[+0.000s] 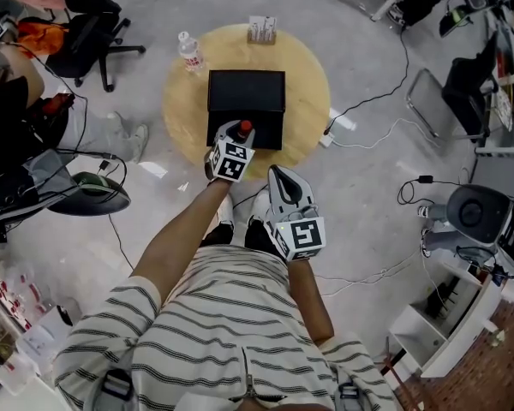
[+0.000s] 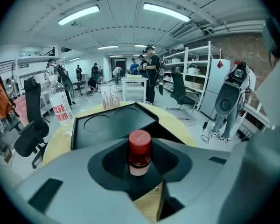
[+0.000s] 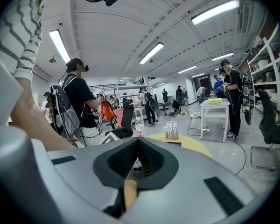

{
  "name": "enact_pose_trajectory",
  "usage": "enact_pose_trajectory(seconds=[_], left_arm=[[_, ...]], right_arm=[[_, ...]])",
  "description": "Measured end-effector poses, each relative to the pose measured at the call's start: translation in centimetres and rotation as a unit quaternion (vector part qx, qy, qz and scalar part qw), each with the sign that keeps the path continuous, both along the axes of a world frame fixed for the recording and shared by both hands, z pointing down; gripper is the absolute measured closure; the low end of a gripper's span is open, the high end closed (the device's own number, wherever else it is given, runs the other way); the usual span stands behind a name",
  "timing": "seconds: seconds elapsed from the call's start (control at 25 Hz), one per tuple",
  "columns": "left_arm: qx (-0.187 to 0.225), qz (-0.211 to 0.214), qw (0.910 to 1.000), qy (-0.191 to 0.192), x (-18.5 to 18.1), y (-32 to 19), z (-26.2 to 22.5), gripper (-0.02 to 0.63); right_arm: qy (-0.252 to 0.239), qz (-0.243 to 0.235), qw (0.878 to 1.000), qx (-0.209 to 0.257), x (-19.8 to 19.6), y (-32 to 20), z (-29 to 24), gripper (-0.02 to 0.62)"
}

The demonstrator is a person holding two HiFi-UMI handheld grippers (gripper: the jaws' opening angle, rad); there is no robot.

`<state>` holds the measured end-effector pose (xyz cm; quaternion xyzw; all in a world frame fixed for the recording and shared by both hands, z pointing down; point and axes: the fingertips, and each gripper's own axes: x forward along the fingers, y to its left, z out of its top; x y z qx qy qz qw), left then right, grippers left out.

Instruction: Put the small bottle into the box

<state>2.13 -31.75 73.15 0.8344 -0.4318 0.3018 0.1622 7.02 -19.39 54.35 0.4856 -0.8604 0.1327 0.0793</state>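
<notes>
I am holding the right gripper (image 3: 135, 161) back by my body, fingers pressed together on nothing, while the left gripper (image 2: 140, 158) is clamping the small bottle (image 2: 139, 152) upright at the near edge of the box (image 1: 246, 92). I am judging that it needs carrying forward over that edge and lowering straight down before release. Beyond, the water bottle (image 1: 189, 52) and tube rack (image 1: 262, 29) are standing clear toward the desk's (image 1: 182, 114) far rim.

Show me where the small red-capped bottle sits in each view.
Head view: small red-capped bottle centre, in the left gripper, over the black box's near side.
Left gripper view: lower centre, between the jaws.
Right gripper view: not in it.
Shared landmark: clear plastic water bottle.
</notes>
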Motion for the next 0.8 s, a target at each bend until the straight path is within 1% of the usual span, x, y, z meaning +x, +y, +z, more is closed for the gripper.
enact_pose_trajectory(seconds=[0.56,0.8], left_arm=[[-0.011,0.007,0.9998,-0.014,0.9,-0.2,1.3,0.456],[-0.009,0.012,0.9997,-0.022,0.9,0.2,1.9,0.455]], right_arm=[[0.006,-0.002,1.000,-0.001,0.4,0.8,0.2,0.586],[0.009,-0.003,1.000,-0.003,0.1,1.1,0.5,0.586]])
